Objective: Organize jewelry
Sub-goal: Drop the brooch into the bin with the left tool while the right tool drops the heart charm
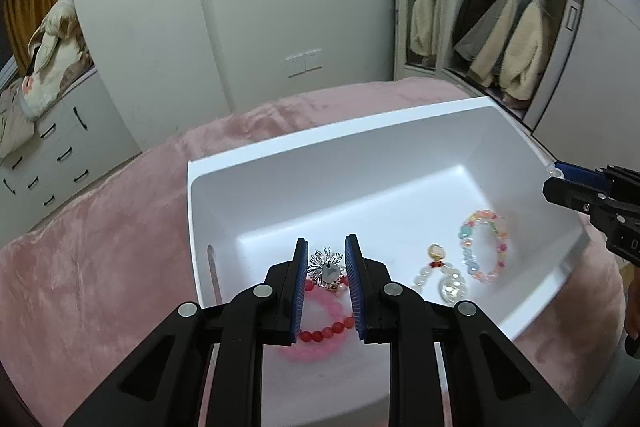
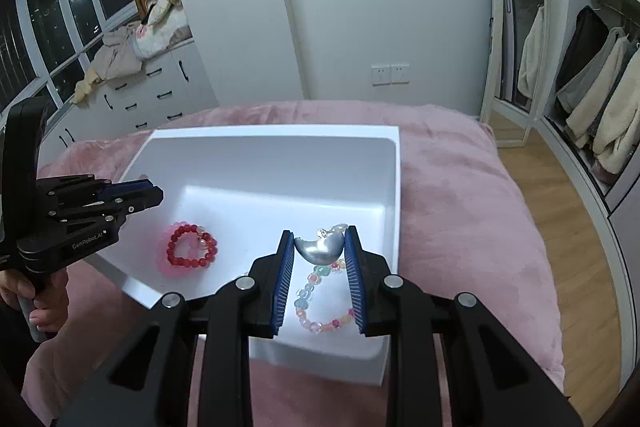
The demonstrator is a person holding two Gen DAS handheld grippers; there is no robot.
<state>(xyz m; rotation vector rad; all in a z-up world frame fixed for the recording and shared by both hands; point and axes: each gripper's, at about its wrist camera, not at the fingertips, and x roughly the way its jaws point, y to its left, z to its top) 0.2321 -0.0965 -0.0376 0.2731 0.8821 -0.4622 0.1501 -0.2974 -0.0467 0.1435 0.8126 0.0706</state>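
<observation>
a white plastic bin (image 1: 400,155) sits on a pink plush blanket (image 1: 100,247) spread over a bed, with wardrobes and a chest of drawers behind. a person holds a black two-finger gripper in each hand, both poised above the bin.

the left gripper (image 1: 327,263) is clamped on a silver snowflake-shaped brooch (image 1: 326,267), pinched between its blue ribbed pads just above the bin floor. under it lies a red bead bracelet (image 1: 324,331) on top of a paler pink bracelet (image 2: 168,265).

the right gripper (image 2: 319,247) grips a smooth silver heart charm (image 2: 320,251), held by its two rounded sides over the bin's near right corner. below it rests a pastel bead bracelet (image 2: 316,307). a pearl-and-crystal piece (image 1: 440,277) lies just beside that bracelet.

both held pieces look small and light. the brooch seems spiky and delicate, its thin metal rays likely to bend or snag, so the sturdier centre is probably the safest place to hold. the heart looks polished and curved, likely slippery, and could squirt out of a loose pinch. the bracelets look floppy and would best be taken across one strand of beads.
</observation>
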